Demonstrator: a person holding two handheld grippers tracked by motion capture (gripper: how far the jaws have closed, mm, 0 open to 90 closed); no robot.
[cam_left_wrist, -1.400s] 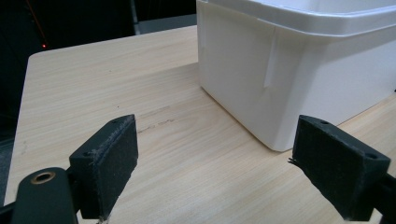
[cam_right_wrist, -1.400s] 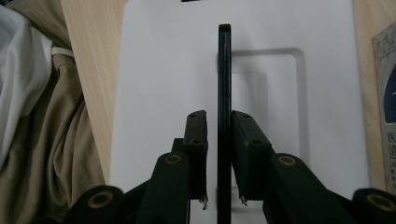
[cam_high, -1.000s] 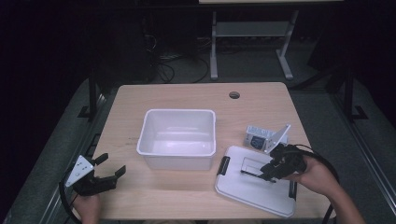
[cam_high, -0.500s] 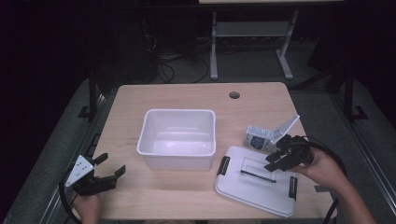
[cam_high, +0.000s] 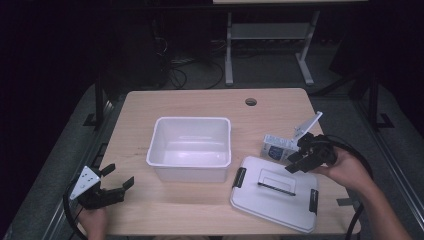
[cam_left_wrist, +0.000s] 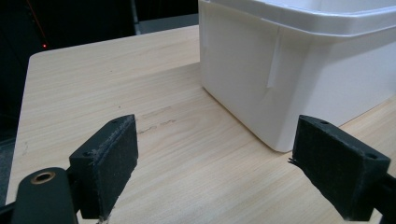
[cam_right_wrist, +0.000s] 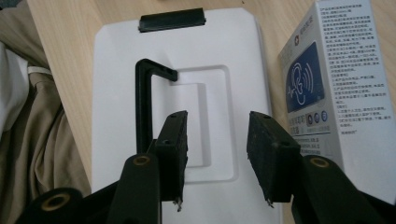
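A white lid (cam_high: 275, 192) with a black handle (cam_right_wrist: 144, 98) and black end clips lies flat on the table's front right. My right gripper (cam_high: 292, 162) hovers just over the lid's far edge. Its jaws have just been opening and stand open (cam_right_wrist: 217, 144) with nothing between them; the handle is just left of them. A small white and blue box (cam_high: 279, 146) lies beside the gripper, also seen as the box (cam_right_wrist: 336, 93) on the right. My left gripper (cam_high: 119, 176) rests wide open (cam_left_wrist: 224, 168) at the front left, facing the white bin (cam_left_wrist: 303, 60).
The open white bin (cam_high: 190, 145) stands mid-table with nothing seen inside. The wooden table (cam_high: 200, 105) has a cable hole (cam_high: 251, 102) at the back. A person's beige clothing (cam_right_wrist: 42, 140) lies beyond the table edge in the right gripper view.
My right gripper has lifted off the lid's handle and drawn back toward the right, with its jaws spreading. The lid stays flat. The left gripper has kept still.
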